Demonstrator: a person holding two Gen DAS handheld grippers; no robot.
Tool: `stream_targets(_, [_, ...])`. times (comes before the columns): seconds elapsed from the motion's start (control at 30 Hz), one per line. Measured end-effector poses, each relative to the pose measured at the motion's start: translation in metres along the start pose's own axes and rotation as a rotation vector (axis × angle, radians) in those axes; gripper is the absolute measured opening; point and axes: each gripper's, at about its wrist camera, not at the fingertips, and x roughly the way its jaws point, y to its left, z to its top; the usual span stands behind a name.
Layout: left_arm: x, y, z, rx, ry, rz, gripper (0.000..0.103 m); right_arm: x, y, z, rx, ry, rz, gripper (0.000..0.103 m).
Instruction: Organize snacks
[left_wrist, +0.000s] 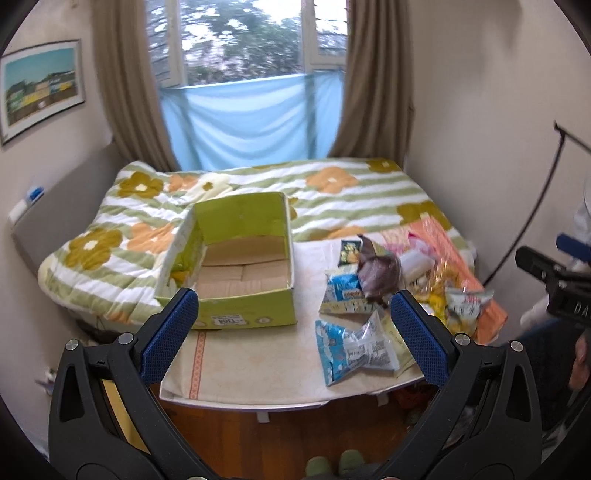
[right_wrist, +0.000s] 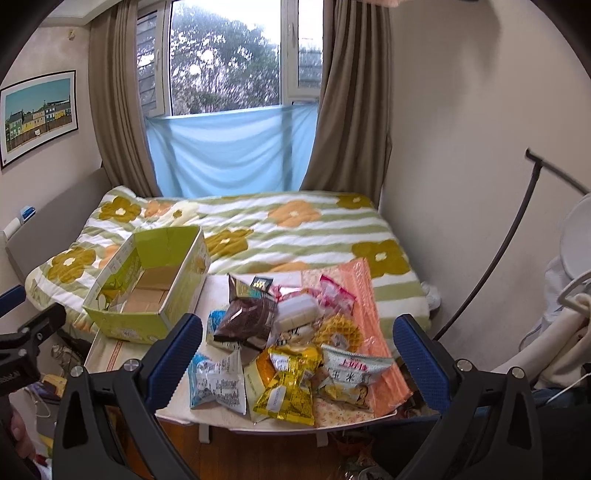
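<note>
Snack packets (right_wrist: 291, 354) lie heaped on the right half of the counter (left_wrist: 258, 354), overlapping one another. Nearest the front edge: a blue-and-white packet (right_wrist: 218, 384), a yellow packet (right_wrist: 288, 387) and a pale green-and-white packet (right_wrist: 351, 376) with red lettering. Behind these sit a dark brown packet (right_wrist: 247, 321), a white wrapped block (right_wrist: 297, 314), a waffle-patterned snack (right_wrist: 338, 332) and a pink-trimmed clear packet (right_wrist: 338, 295); printed text elsewhere is too blurred to read. A long orange-pink pack (right_wrist: 369, 314) runs along the right side of the heap, partly beneath it.

On the left half of the counter stands an open green cardboard box (left_wrist: 240, 258), well apart from the heap — its brown floor is bare, though the near-left corner is hidden and may hold something.

Left tool (left_wrist: 295, 336): both blue-padded fingers (left_wrist: 170, 332) are spread wide, holding nothing, above the counter's front edge between box and heap. Right tool (right_wrist: 299, 365): likewise spread wide and empty, framing the heap.

Behind the counter lies a bed with a striped floral quilt (right_wrist: 277, 236), then a window (right_wrist: 225, 59) with brown curtains (right_wrist: 351, 103) and a blue cloth (right_wrist: 229, 155) across its lower part. A framed picture (right_wrist: 37, 114) hangs on the left wall — wooden floor (left_wrist: 295, 435) shows below.
</note>
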Motion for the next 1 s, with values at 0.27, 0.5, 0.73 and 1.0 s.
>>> stream_targets(0.27, [0.077, -0.033, -0.03, 0.362, 0.133, -0.226, 0.103, 0.056, -0.015, -0.034, 0.082, 0.15, 0.048, 0.103])
stream_targets(0.5, [0.146, -0.056, -0.061, 0.594, 0.256, -0.411, 0.103, 0.106, -0.02, -0.064, 0.186, 0.281, 0.005, 0.103])
stream_targets(0.73, [0.202, -0.082, -0.088, 0.787, 0.328, -0.528, 0.103, 0.152, -0.026, -0.086, 0.285, 0.372, 0.0, 0.103])
stream_targets(1.0, [0.242, -0.101, -0.108, 0.907, 0.397, -0.626, 0.102, 0.18, -0.026, -0.096, 0.317, 0.411, -0.024, 0.103])
